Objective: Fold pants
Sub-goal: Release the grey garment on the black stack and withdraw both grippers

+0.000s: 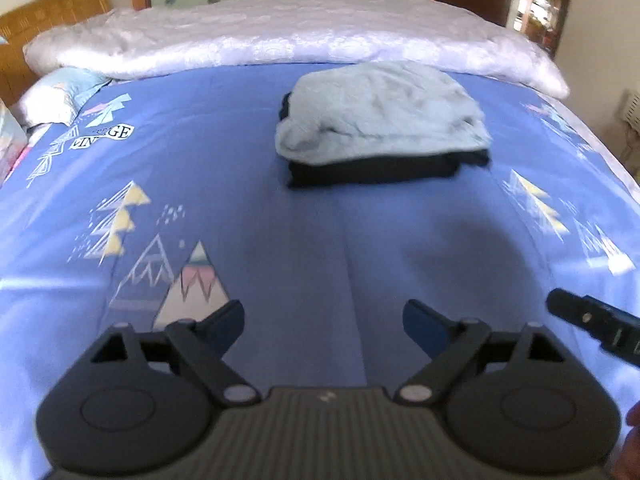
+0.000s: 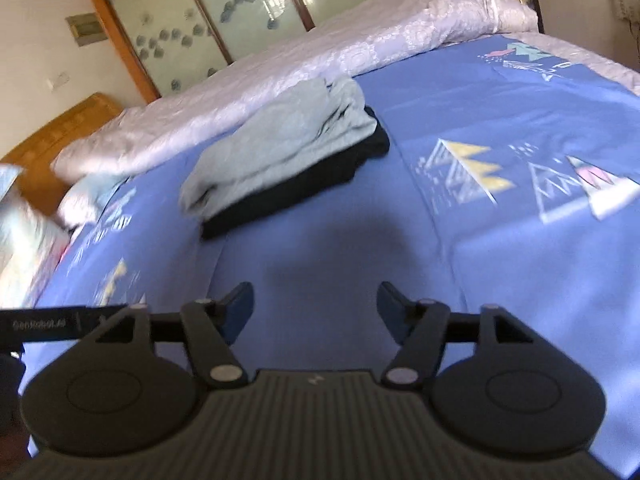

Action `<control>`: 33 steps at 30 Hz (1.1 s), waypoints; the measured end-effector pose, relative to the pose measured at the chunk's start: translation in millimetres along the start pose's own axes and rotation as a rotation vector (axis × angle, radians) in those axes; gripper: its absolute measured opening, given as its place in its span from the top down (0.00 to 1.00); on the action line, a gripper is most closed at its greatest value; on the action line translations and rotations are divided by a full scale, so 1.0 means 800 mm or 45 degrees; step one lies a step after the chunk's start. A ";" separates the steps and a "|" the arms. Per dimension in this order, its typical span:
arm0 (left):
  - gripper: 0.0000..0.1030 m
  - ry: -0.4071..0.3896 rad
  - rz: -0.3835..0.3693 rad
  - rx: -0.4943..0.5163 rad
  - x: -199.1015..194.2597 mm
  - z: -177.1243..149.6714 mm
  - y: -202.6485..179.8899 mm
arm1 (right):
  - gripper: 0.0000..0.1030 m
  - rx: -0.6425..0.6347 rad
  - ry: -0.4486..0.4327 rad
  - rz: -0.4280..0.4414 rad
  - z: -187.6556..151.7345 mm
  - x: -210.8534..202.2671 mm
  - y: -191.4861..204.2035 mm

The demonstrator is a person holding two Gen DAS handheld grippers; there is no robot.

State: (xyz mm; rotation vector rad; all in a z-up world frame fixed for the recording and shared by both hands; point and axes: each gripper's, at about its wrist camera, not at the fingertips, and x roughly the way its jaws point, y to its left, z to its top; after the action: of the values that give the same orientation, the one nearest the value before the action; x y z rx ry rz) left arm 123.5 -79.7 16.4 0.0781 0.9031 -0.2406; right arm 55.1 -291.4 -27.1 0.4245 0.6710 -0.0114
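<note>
Hovering over the blue bedspread (image 1: 280, 240) with the left gripper (image 1: 324, 320), jaws standing wide apart, nothing lying between them; pointing down toward bare fabric near the camera. Lying well apart from that gripper, farther up the bed and slightly right of centre: the folded pants (image 1: 384, 120), a pale grey pair stacked on a dark pair (image 1: 372, 172), the dark edge peeking out along the near side. Showing at the right edge of the left wrist view: part of the right gripper (image 1: 592, 320), sitting just beside the left one.

Hovering likewise with the right gripper (image 2: 316, 308), jaws spread apart and gripping nothing; casting a soft shadow on the bedspread (image 2: 500, 280) just ahead. Lying far and to the left of it in the right wrist view: the folded pants (image 2: 280, 140), the dark pair (image 2: 300, 192) underneath. Resting beyond the stack, along the far side of the bed: a rolled white quilt (image 1: 280, 40); standing behind it, a wooden-framed frosted glass door (image 2: 200, 20).
</note>
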 end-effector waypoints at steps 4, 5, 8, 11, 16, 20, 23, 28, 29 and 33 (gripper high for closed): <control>0.00 -0.034 0.039 -0.008 -0.042 -0.037 -0.011 | 0.23 -0.006 -0.003 -0.042 -0.030 -0.033 0.001; 0.00 -0.033 0.044 -0.012 -0.050 -0.045 -0.013 | 0.22 0.009 0.008 -0.037 -0.035 -0.037 -0.001; 0.00 -0.026 0.038 0.000 -0.065 -0.058 -0.016 | 0.17 0.033 0.023 -0.047 -0.047 -0.053 0.004; 0.00 -0.048 0.038 0.009 -0.081 -0.076 -0.017 | 0.16 0.059 0.016 -0.046 -0.058 -0.063 0.010; 0.00 -0.122 0.029 -0.005 -0.100 -0.092 -0.011 | 0.14 0.094 0.059 -0.045 -0.071 -0.066 0.021; 0.00 -0.173 0.034 0.015 -0.108 -0.099 -0.009 | 0.14 0.099 0.080 -0.042 -0.074 -0.061 0.028; 0.00 -0.121 -0.010 0.007 -0.102 -0.100 -0.007 | 0.14 0.083 0.083 -0.037 -0.076 -0.060 0.033; 0.00 -0.058 0.067 0.067 -0.091 -0.105 -0.018 | 0.14 0.078 0.090 -0.040 -0.079 -0.057 0.037; 0.00 -0.062 0.077 0.074 -0.091 -0.106 -0.019 | 0.14 0.080 0.090 -0.040 -0.079 -0.056 0.037; 0.00 -0.083 0.100 0.078 -0.092 -0.108 -0.018 | 0.14 0.086 0.078 -0.048 -0.078 -0.057 0.036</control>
State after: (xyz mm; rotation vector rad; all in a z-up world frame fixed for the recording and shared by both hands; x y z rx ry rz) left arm 10.2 -66.5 21.5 0.1614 0.8260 -0.1964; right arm -14.1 -246.5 -32.3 0.4787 0.7400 -0.0569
